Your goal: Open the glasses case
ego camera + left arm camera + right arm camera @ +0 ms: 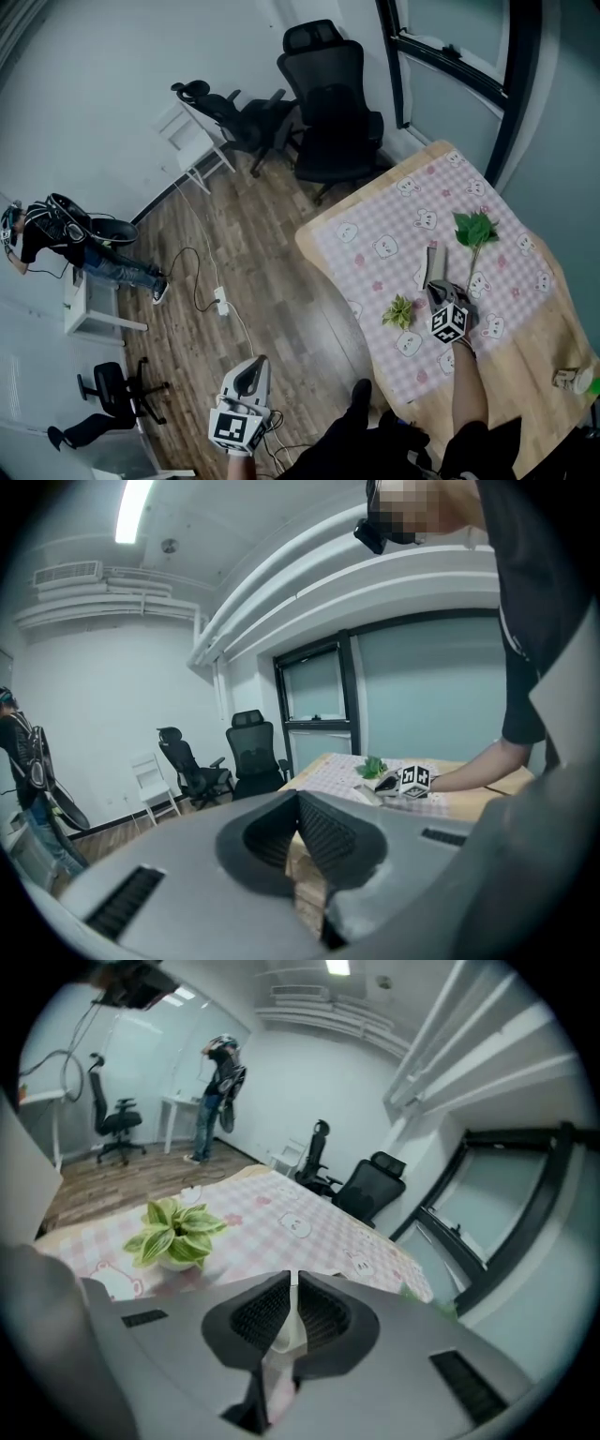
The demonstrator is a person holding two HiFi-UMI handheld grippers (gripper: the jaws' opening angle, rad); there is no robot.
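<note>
While the right forearm (466, 384) stretches out over the pink checked cloth (375, 234), the right gripper (433, 255) tilts downward. Its jaws are pinched on a thin pale edge of the glasses case (284, 1335), near a small potted plant (400, 312). The left gripper (253, 367) hangs low beside the table, over the wood floor (234, 244), its jaws closed together on nothing.

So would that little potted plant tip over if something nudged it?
Probably so: the small potted plant looks light, its leaves spreading wider than the pot, so a high nudge may tip it. Pushed low, it might slide, though the checked cloth could bunch up.
</note>
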